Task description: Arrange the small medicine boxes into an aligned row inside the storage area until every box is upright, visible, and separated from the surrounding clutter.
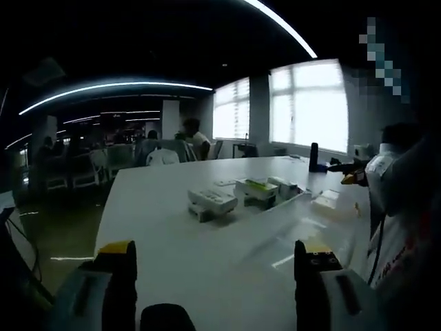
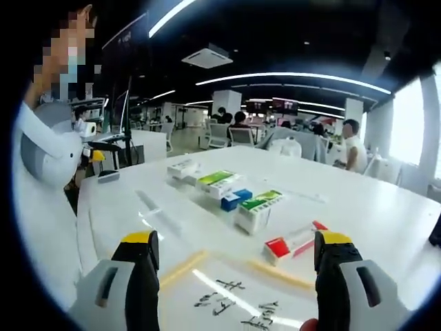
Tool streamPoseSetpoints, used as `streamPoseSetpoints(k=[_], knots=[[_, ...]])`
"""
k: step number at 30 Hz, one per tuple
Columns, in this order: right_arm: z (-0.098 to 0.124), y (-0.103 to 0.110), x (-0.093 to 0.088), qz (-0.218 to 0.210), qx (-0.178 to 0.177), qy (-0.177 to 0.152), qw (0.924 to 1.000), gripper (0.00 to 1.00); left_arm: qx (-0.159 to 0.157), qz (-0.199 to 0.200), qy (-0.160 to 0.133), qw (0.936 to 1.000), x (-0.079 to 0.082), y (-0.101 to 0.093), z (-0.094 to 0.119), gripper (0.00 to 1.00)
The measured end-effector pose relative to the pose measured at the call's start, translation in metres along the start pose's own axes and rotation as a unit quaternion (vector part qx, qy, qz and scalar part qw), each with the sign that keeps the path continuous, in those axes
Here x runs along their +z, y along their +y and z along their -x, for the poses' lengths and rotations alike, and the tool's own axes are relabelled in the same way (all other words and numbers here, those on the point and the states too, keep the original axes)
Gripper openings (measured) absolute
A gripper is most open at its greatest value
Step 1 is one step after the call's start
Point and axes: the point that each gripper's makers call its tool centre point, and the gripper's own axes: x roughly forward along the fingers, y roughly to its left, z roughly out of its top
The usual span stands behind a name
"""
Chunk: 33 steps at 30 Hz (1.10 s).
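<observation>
Dark and dim in the left gripper view, so colours on the small boxes (image 1: 238, 195) hard to tell, and printing too small to read. Cut off at the bottom edge: left gripper (image 1: 213, 265), with only the jaw tips and part of the bodies showing. Same for the right gripper (image 2: 234, 258) in the right gripper view. Handwritten marks (image 2: 238, 303) on the white table (image 2: 386, 207) too blurry to read, perhaps writing on a clear sheet. Red and white box (image 2: 293, 243) partly hidden behind one jaw. Blue box (image 2: 235, 198) half hidden among green-topped boxes (image 2: 238, 192). Far-off seated people (image 2: 289, 134) tiny and blurred.
</observation>
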Motion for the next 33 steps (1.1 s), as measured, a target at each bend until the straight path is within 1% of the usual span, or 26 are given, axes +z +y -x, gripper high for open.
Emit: streamPoseSetpoints(k=[10,16,19,25,33], knots=[[-0.004,-0.005,-0.006,-0.002,-0.002,0.009,1.0,0.92,-0.007,0.005,0.006,0.9999,-0.003,-0.002,-0.008,0.95],[-0.005,-0.007,-0.004,-0.003,-0.004,0.006,1.0,0.92,-0.012,0.002,0.01,0.9999,-0.001,-0.003,-0.012,0.94],[-0.005,-0.007,-0.006,-0.004,-0.005,0.008,1.0,0.91,-0.014,0.001,0.01,0.9998,0.0,-0.003,-0.014,0.94],[-0.002,-0.007,-0.01,-0.005,-0.004,0.013,0.9999,0.91,-0.02,-0.001,0.01,0.9997,0.001,-0.008,-0.019,0.94],[0.003,-0.01,-0.008,-0.007,-0.011,0.007,0.9999,0.91,-0.027,-0.001,0.012,0.9996,0.001,-0.011,-0.024,0.93]])
